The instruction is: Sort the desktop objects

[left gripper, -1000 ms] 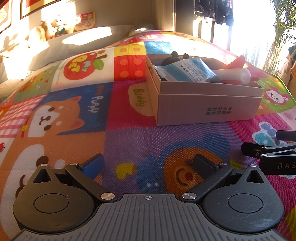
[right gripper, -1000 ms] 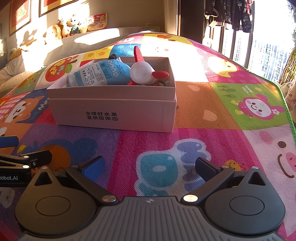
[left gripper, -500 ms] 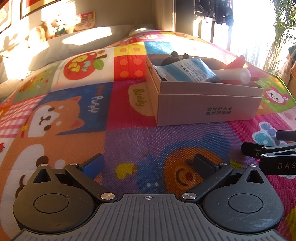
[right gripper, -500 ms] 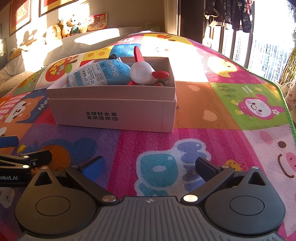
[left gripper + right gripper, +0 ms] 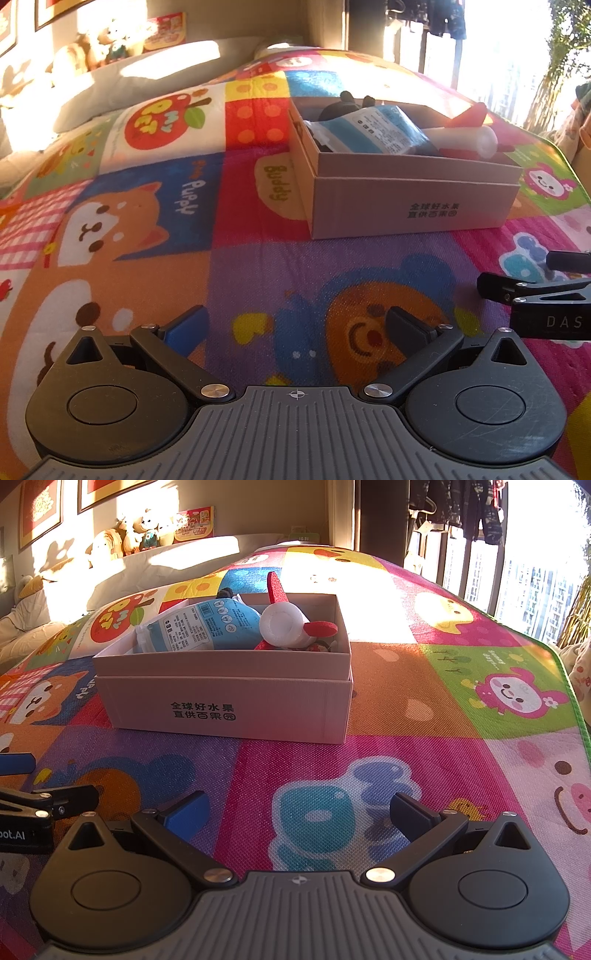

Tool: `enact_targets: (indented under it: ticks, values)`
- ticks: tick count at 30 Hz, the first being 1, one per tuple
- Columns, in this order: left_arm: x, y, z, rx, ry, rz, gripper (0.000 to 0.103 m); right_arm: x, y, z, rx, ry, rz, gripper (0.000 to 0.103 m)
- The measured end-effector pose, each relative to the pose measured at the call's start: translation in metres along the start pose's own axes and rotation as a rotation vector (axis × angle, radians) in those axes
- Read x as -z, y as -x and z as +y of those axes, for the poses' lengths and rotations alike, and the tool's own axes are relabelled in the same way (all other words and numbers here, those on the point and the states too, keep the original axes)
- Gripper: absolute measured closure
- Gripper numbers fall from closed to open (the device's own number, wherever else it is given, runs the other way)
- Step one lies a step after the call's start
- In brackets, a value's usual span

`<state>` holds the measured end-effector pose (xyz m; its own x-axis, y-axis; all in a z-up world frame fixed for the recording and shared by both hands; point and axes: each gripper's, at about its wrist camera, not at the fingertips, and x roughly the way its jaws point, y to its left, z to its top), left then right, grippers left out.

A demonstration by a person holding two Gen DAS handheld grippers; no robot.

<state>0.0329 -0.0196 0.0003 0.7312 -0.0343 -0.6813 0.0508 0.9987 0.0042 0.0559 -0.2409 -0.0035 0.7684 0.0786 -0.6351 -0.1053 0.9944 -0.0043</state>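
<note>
A cardboard box [image 5: 413,206] [image 5: 229,705] stands on a colourful play mat [image 5: 258,280] [image 5: 388,760]. It holds a blue and white pouch [image 5: 373,131] [image 5: 199,627], a white and red plush toy [image 5: 465,138] [image 5: 284,626] and a dark plush [image 5: 343,107]. My left gripper [image 5: 295,330] is open and empty, low over the mat in front of the box. My right gripper [image 5: 297,812] is open and empty, beside it to the right. Each gripper's side shows in the other's view, the right one [image 5: 535,299] and the left one [image 5: 37,801].
A grey pillow [image 5: 155,77] [image 5: 166,568] and stuffed toys [image 5: 125,539] lie along the far wall. Windows with hanging clothes [image 5: 461,506] are at the back right. The mat's green edge [image 5: 576,701] runs along the right.
</note>
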Motion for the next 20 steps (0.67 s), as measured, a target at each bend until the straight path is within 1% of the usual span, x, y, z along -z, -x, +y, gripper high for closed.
enact_targets:
  ticks: [2,20]
  values:
    - [-0.0009,0.0004,-0.0001,-0.003,0.011,0.007,0.000,0.0000,0.0000,0.0000,0.000,0.000,0.000,0.000]
    - [0.0021,0.0023,0.0012,-0.005,0.021,-0.016,0.000,0.0002,0.0003,0.0002,0.000,0.001,0.000,0.000]
